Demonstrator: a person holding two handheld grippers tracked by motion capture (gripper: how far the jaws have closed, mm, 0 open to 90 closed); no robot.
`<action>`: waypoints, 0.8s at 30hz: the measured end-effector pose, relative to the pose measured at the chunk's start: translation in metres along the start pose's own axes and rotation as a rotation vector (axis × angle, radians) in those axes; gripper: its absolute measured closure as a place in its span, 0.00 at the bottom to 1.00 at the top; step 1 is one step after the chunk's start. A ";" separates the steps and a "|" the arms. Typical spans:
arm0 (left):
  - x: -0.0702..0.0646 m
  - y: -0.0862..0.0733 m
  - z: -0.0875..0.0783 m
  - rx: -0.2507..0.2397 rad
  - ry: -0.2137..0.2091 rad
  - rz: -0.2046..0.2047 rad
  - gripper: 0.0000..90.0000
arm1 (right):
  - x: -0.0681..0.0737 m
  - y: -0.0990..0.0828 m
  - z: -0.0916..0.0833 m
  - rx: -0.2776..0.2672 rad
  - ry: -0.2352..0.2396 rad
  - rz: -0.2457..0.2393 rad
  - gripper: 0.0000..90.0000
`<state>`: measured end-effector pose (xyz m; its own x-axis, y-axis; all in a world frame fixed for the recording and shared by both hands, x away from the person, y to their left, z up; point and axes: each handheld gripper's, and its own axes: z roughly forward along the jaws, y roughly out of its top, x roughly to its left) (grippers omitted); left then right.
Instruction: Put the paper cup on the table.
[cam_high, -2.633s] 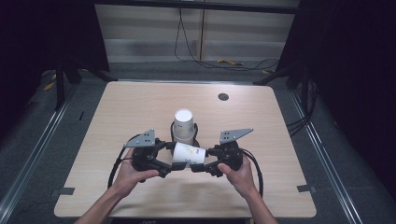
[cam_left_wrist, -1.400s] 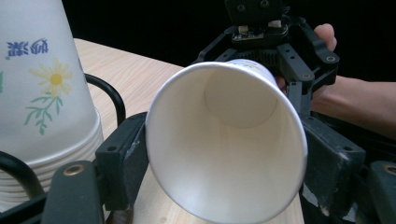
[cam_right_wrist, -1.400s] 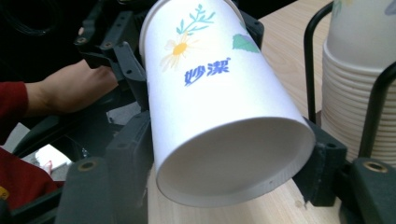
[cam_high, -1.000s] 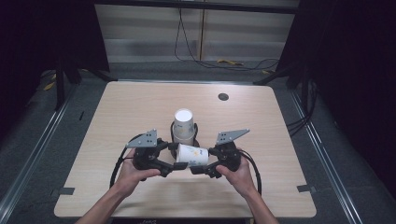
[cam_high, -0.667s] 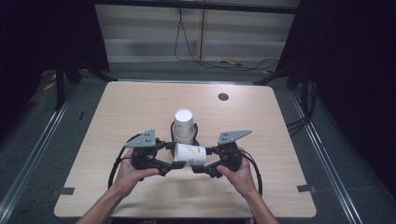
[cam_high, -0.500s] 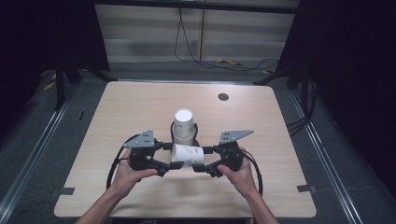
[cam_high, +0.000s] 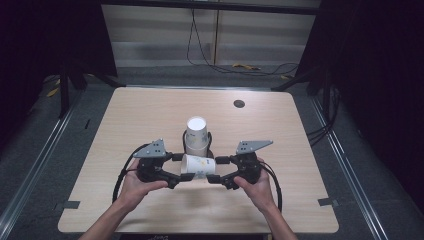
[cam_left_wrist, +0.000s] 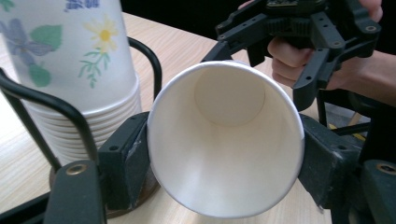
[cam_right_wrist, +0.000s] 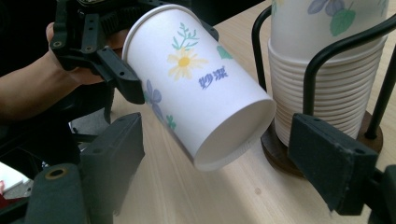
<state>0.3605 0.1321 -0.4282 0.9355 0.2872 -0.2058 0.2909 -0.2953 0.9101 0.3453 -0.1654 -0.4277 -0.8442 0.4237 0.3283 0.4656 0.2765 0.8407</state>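
A flowered paper cup (cam_high: 198, 165) lies on its side in the air between my two grippers, just in front of a stack of the same cups (cam_high: 196, 135). My left gripper (cam_left_wrist: 224, 158) is shut on the cup (cam_left_wrist: 229, 140) near its rim, one pad (cam_left_wrist: 126, 158) on each side. My right gripper (cam_right_wrist: 224, 158) has just been opening. The cup's base (cam_right_wrist: 233, 135) sits between its fingers (cam_right_wrist: 114, 149) with a gap on both sides. In the high view the left gripper (cam_high: 183, 167) and right gripper (cam_high: 215, 170) face each other.
The stack (cam_right_wrist: 322, 79) stands upside down in a black wire holder on a round wooden base (cam_right_wrist: 280, 140), close behind the held cup. The wooden table (cam_high: 150, 110) has a small dark round hole (cam_high: 239, 103) at the back right. Cables trail from both grippers.
The right gripper's jaws have spread apart and come off the cup's base. The cup stays level in the left gripper. Both hands have kept their places.
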 end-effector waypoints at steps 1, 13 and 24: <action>0.001 0.000 -0.001 0.004 0.004 -0.005 0.30 | 0.000 0.000 -0.001 -0.002 -0.005 -0.001 0.20; 0.001 0.007 -0.019 0.035 0.019 0.014 0.31 | -0.001 -0.001 -0.007 -0.035 -0.057 0.000 0.19; 0.007 -0.001 -0.040 0.077 0.056 0.006 0.31 | 0.006 -0.004 -0.017 -0.047 -0.182 0.001 0.16</action>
<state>0.3584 0.1706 -0.4159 0.9254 0.3347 -0.1780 0.3016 -0.3656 0.8805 0.3340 -0.1784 -0.4220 -0.7797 0.5743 0.2494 0.4501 0.2372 0.8609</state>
